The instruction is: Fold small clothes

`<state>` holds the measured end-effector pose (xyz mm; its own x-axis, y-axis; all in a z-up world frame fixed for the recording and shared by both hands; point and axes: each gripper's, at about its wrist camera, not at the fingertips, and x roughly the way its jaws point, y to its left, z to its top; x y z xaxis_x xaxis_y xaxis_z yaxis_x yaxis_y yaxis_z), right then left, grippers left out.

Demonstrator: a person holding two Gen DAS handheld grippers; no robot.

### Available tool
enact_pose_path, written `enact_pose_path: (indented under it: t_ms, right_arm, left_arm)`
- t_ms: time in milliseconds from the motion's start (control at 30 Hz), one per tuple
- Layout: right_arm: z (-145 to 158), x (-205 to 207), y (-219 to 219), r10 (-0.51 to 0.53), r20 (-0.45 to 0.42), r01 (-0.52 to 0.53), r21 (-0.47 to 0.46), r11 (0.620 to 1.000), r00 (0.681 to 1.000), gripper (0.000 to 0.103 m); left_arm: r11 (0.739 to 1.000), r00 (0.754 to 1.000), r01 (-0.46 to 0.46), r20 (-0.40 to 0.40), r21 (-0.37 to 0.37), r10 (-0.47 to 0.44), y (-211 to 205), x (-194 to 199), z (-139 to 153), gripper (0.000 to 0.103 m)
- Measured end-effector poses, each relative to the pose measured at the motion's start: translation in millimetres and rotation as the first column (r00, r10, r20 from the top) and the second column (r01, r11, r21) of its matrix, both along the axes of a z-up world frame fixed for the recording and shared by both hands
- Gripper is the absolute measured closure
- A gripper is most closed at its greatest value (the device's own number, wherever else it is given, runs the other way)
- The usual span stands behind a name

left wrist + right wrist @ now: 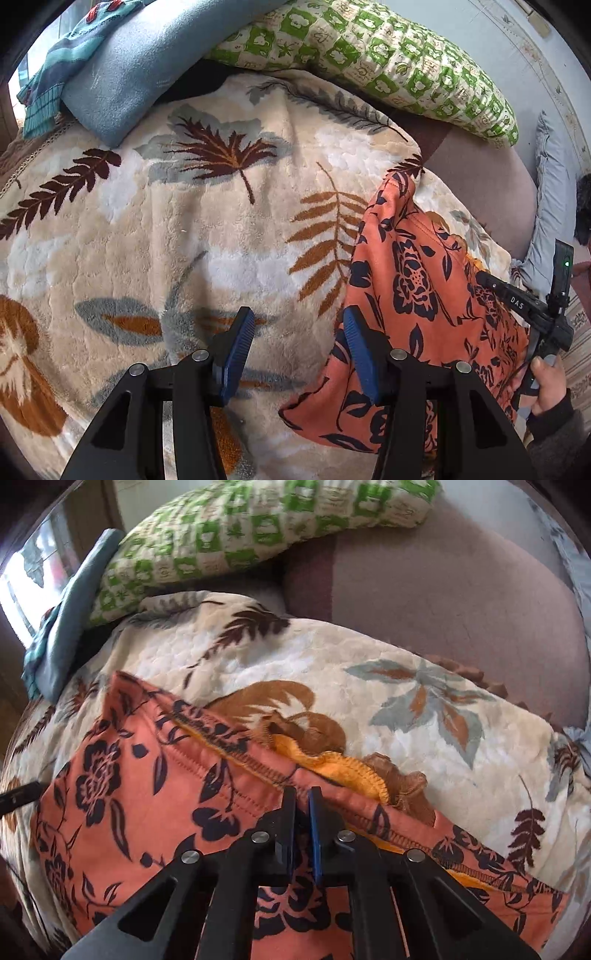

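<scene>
An orange garment with a dark floral print (417, 291) lies on a beige leaf-patterned blanket (184, 221), at the right of the left wrist view. My left gripper (299, 325) is open and empty, its right finger at the garment's left edge. My right gripper (303, 794) is shut on the orange garment (147, 805), pinching its stitched hem, where a yellow-orange lining (332, 768) shows. The right gripper also shows in the left wrist view (480, 276), held by a hand at the far right.
A green-and-cream patterned pillow (388, 55) and a folded blue blanket (140, 66) lie at the back. A mauve-brown sheet (461, 602) lies beyond the beige blanket (369, 664). The pillow also shows in the right wrist view (240, 535).
</scene>
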<state>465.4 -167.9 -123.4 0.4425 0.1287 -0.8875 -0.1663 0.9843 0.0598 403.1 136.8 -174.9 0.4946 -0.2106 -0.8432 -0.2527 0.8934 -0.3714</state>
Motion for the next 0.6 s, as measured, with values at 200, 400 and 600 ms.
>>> enact_pose_path:
  t_ms: [200,400,600]
  right_arm:
    - [46,-77,5,-0.023,0.090,-0.008,0.327,0.945,0.996,0.064]
    - [48,-166,111,0.275,0.160,-0.300,0.165,0.939,0.948,0.040]
    - [24,-193,206,0.463,0.178,-0.451,-0.102,0.886,0.868,0.041]
  left_arm:
    - [0.996,0.999,-0.042,-0.019,-0.082,0.040,15,1,-6,0.053]
    - [0.990,0.998,-0.052,-0.033,-0.128,0.048,20,-1,-4,0.053]
    - [0.989,0.993,0.058,-0.091,-0.136,-0.071,35,28,3,0.053]
